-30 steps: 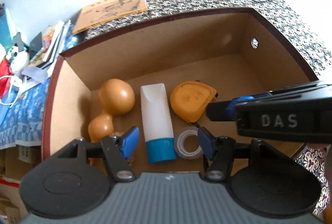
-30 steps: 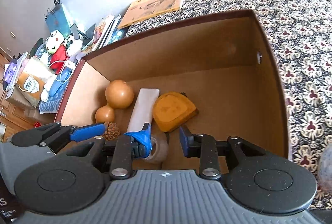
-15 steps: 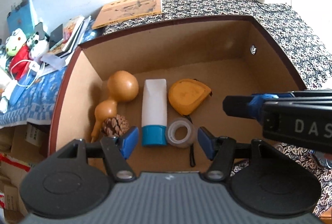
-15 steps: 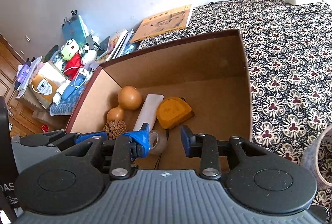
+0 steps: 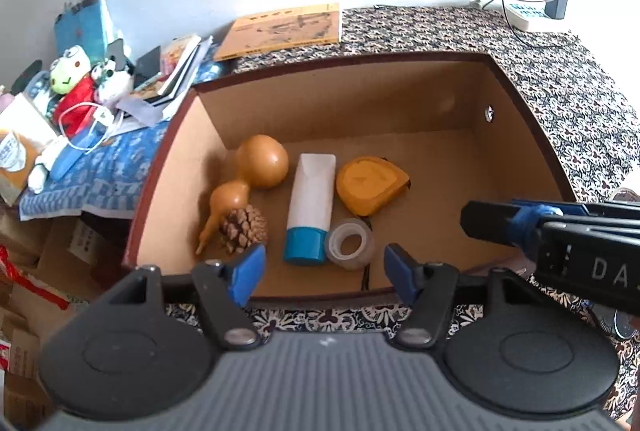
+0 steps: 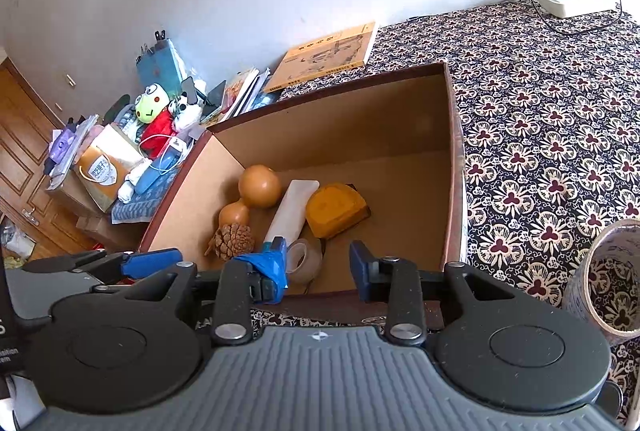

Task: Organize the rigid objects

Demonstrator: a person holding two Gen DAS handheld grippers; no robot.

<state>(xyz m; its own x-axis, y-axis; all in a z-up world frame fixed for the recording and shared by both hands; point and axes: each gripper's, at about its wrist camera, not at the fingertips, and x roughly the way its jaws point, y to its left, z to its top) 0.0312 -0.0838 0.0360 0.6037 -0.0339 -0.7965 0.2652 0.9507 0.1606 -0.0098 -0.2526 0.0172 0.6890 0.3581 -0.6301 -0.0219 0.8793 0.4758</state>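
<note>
Both grippers' fingers are empty and opening. The tape roll (image 5: 349,245) lies in the box (image 5: 520,103) just ahead of the left gripper (image 5: 324,269), beside the tube (image 5: 312,199); it is seen past the right gripper (image 6: 320,267).

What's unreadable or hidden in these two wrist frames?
- Large tape roll, right wrist view: cut off by the right edge.
- Book cover, left wrist view: print too small to read.
- Tube's blue cap, right wrist view: mostly behind the right gripper's finger.
- Box floor by the near wall, right wrist view: hidden behind both grippers.
- Left gripper holds nothing; jaws opening.
</note>
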